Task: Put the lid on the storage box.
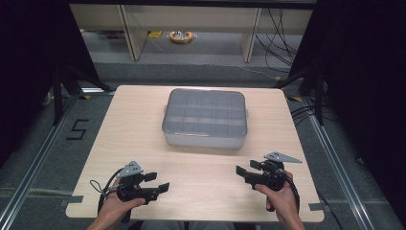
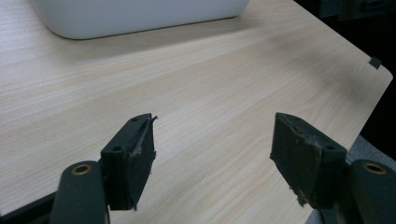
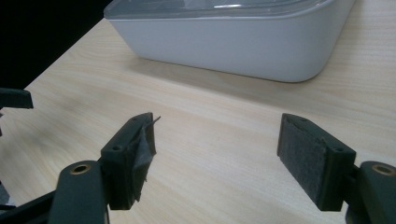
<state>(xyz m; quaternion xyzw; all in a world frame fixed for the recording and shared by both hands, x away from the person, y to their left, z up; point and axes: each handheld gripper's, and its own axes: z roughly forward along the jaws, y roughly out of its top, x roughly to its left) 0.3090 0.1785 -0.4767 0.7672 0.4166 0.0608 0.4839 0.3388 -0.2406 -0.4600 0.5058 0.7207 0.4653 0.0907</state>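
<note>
The grey compartment box [image 1: 205, 120], closed under a clear lid [image 1: 205, 111], sits on the wooden table [image 1: 143, 143] well ahead of both pairs of fingers, and nothing touches it. The left gripper [image 1: 155, 182] is held low over the near edge with its jaws spread wide and only bare tabletop between its fingers [image 2: 133, 158]. The right gripper [image 1: 248, 170] is likewise spread with nothing between its pads [image 3: 303, 156], the box's rounded wall [image 3: 243, 49] lying beyond them.
</note>
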